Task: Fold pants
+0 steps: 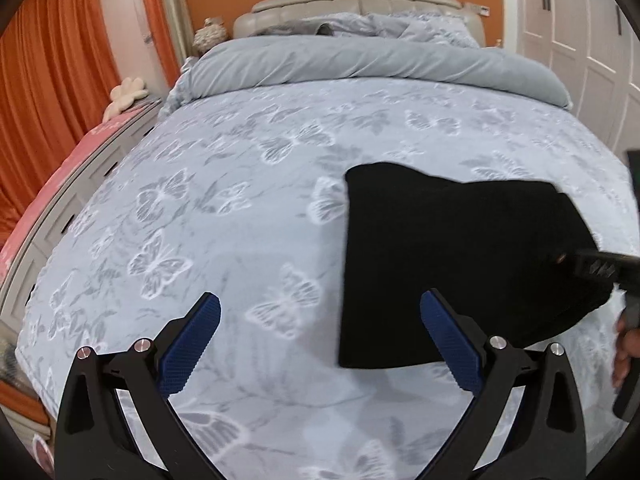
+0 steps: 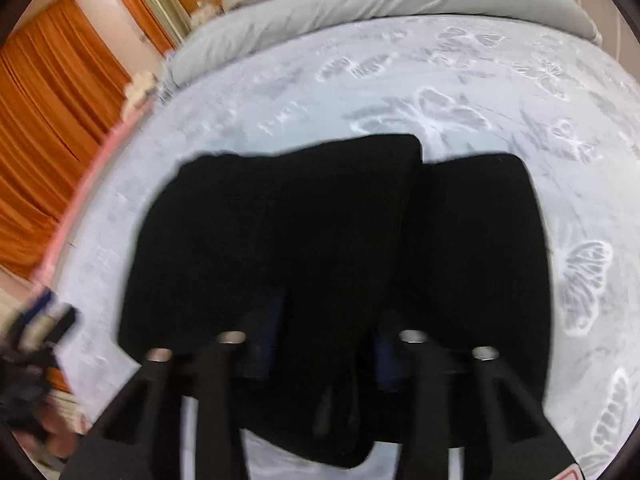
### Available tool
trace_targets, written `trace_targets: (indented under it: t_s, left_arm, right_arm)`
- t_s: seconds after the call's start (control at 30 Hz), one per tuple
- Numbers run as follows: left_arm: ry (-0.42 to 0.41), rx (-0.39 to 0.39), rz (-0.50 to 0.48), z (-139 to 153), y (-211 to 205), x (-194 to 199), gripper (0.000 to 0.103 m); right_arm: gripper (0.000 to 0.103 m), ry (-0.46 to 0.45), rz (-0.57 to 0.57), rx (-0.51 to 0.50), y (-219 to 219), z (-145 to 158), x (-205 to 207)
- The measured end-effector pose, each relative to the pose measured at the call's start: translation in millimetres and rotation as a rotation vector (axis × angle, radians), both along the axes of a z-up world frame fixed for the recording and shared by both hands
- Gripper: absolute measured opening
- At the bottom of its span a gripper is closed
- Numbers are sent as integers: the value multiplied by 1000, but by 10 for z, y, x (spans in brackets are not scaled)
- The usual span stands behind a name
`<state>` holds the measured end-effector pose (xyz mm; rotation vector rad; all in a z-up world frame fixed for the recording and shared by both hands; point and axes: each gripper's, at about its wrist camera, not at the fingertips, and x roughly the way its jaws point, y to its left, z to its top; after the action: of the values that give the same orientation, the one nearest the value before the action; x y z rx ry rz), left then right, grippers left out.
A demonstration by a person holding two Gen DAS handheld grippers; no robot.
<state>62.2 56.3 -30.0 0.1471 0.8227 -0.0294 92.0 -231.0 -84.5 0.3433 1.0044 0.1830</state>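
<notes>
The black pants [image 1: 448, 264] lie folded into a compact block on the butterfly-print bedspread [image 1: 240, 208], right of centre in the left wrist view. My left gripper [image 1: 320, 344] is open and empty, low over the bedspread, just left of the pants' near edge. In the right wrist view the pants [image 2: 320, 232] fill the middle. My right gripper [image 2: 328, 336] hovers over their near part with the blue pads [image 2: 272, 320] apart; the view is blurred. The right gripper also shows in the left wrist view [image 1: 592, 266] at the pants' right edge.
A rolled grey duvet [image 1: 376, 60] and pillows lie at the head of the bed. Orange curtains [image 1: 48, 92] and a pink bench [image 1: 80, 160] are on the left. White wardrobe doors [image 1: 580, 40] stand on the right.
</notes>
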Motion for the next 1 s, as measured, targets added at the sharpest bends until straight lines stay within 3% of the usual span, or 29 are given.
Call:
trace_targets:
  t_s: [0.07, 0.17, 0.27, 0.37, 0.4, 0.43, 0.5, 0.53, 0.6, 0.63, 0.67, 0.7, 0.77, 0.9, 0.97, 1.0]
  left_arm:
    - [13, -6, 13, -20, 80, 22, 98]
    - [17, -10, 29, -15, 164, 10, 98]
    - [18, -10, 40, -24, 203, 6, 98]
    - [35, -15, 40, -70, 201, 28, 98]
    - [45, -19, 38, -94, 191, 43, 98]
    - [56, -27, 33, -115, 179, 59, 98]
    - [78, -40, 26, -161, 145, 90, 98]
    - [88, -47, 23, -177, 130, 100, 98]
    - [125, -83, 5, -218, 87, 130, 98]
    - [138, -101, -3, -234, 75, 138, 98]
    - [165, -142, -18, -270, 57, 157, 98]
    - [191, -185, -36, -308, 39, 174, 98]
    - [233, -253, -65, -383, 9, 214, 98]
    - [320, -418, -60, -642, -17, 392, 98]
    - [356, -525, -40, -780, 0, 522, 97]
    - [371, -560, -37, -846, -1, 565, 83]
  right_arm:
    - [11, -96, 25, 15, 45, 352, -40]
    - [10, -249, 53, 35, 36, 940, -199]
    - [10, -338, 33, -7, -84, 1257, -337]
    - [11, -253, -53, -90, -385, 1002, -270]
    - [15, -184, -76, -137, -460, 785, -198]
    - [20, -42, -89, -165, -578, 358, -62]
    - [31, 80, -106, -147, -698, -38, 31]
    - [32, 53, -132, -66, -801, -9, -10]
    - [36, -6, -142, -33, -851, 244, -108]
    - [44, -43, -131, -43, -840, 349, -176]
    - [65, -64, -124, -71, -848, 420, -250]
    - [78, -66, -126, -108, -867, 449, -310]
    - [79, -4, -143, -129, -959, 327, -383]
    - [79, 159, -138, 102, -1160, -150, -358]
    - [80, 189, -129, 221, -1172, -374, -365]
    - [77, 180, -130, 278, -1180, -476, -360]
